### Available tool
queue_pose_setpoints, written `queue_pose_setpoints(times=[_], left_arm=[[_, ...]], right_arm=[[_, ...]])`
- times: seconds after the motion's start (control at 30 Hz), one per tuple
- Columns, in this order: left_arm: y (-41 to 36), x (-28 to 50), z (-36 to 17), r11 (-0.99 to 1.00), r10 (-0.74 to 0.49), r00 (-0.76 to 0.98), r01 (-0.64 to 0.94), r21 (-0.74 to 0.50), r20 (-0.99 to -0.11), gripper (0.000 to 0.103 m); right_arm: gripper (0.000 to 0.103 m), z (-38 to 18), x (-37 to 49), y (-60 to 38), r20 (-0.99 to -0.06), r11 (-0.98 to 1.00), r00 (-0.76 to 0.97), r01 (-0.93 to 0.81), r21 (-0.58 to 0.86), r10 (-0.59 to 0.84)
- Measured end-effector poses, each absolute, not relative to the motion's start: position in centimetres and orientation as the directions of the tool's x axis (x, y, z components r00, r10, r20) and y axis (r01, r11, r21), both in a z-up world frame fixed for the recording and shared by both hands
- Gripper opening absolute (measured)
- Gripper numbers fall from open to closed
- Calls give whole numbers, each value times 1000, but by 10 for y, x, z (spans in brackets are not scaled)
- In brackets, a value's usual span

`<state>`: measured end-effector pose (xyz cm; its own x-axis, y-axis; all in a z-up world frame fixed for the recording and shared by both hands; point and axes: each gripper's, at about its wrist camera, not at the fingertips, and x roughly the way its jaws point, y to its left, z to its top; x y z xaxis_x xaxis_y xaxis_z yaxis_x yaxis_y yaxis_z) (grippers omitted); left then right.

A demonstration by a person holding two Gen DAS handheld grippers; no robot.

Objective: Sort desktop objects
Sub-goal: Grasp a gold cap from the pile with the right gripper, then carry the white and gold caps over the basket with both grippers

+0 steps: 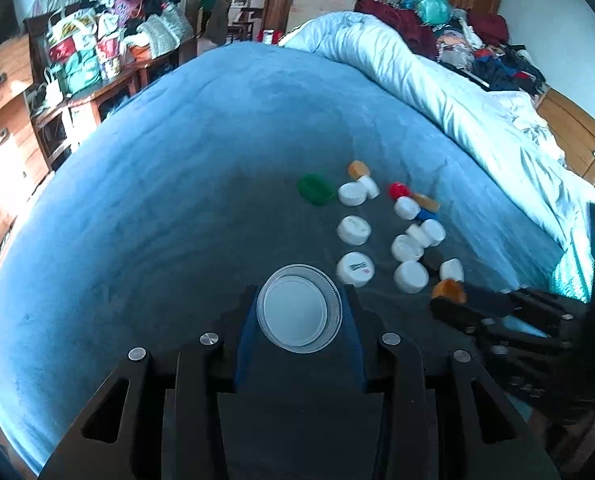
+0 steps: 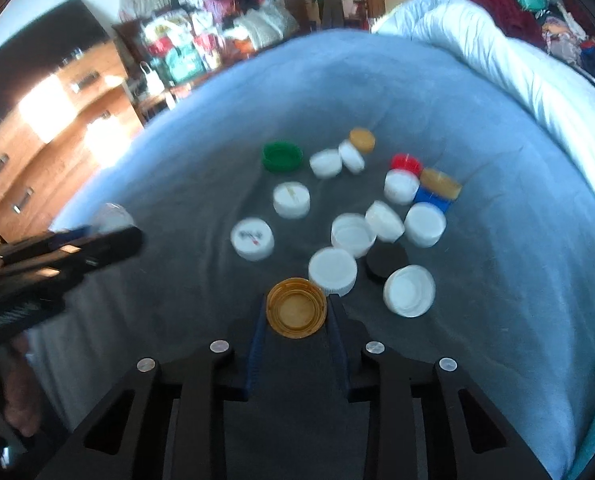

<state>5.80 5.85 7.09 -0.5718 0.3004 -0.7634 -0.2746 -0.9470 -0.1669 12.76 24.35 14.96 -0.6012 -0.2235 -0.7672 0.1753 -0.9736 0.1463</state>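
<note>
The left gripper (image 1: pixel 299 312) pinches a large clear lid (image 1: pixel 299 313) between its fingers, low in the centre of the left wrist view, just above the blue blanket (image 1: pixel 157 200). The right gripper (image 2: pixel 296 314) pinches an amber cap (image 2: pixel 296 313), open side up, at lower centre of the right wrist view, with a white cap (image 2: pixel 333 271) touching the cap's upper right edge beside the right finger.

The rest of the caps lie loose on the blanket in the middle of the right wrist view. Counted there: ten white caps, two more amber ones (image 2: pixel 362 139) (image 2: pixel 440 184), one green cap (image 2: pixel 282 156) at the upper left of the cluster, one red cap (image 2: pixel 406 163), one blue cap (image 2: pixel 431 199) half hidden under an amber one, and one black cap (image 2: pixel 387 262). Several overlap or touch on the right side of the cluster; the caps on the left side lie apart.

One white cap (image 2: pixel 252 239) carries dark and red printing, too blurred to read; another (image 2: pixel 291 199) has a faint mark.

A pale rumpled quilt (image 1: pixel 437 80) runs along the upper right of the left wrist view. A wooden cabinet (image 1: pixel 97 92) piled with bags and clothes fills the upper left.
</note>
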Motion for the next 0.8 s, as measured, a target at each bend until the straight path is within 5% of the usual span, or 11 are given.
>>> queue_pose_setpoints(times=[0.33, 0.8], left_arm=[[118, 84, 128, -905, 375, -586, -397, -149, -718, 34], [217, 111, 188, -831, 467, -573, -544, -113, -674, 34]], right_arm=[[32, 271, 211, 307, -614, -996, -784, 82, 42, -90], [32, 319, 280, 397, -577, -992, -812, -127, 24, 90]])
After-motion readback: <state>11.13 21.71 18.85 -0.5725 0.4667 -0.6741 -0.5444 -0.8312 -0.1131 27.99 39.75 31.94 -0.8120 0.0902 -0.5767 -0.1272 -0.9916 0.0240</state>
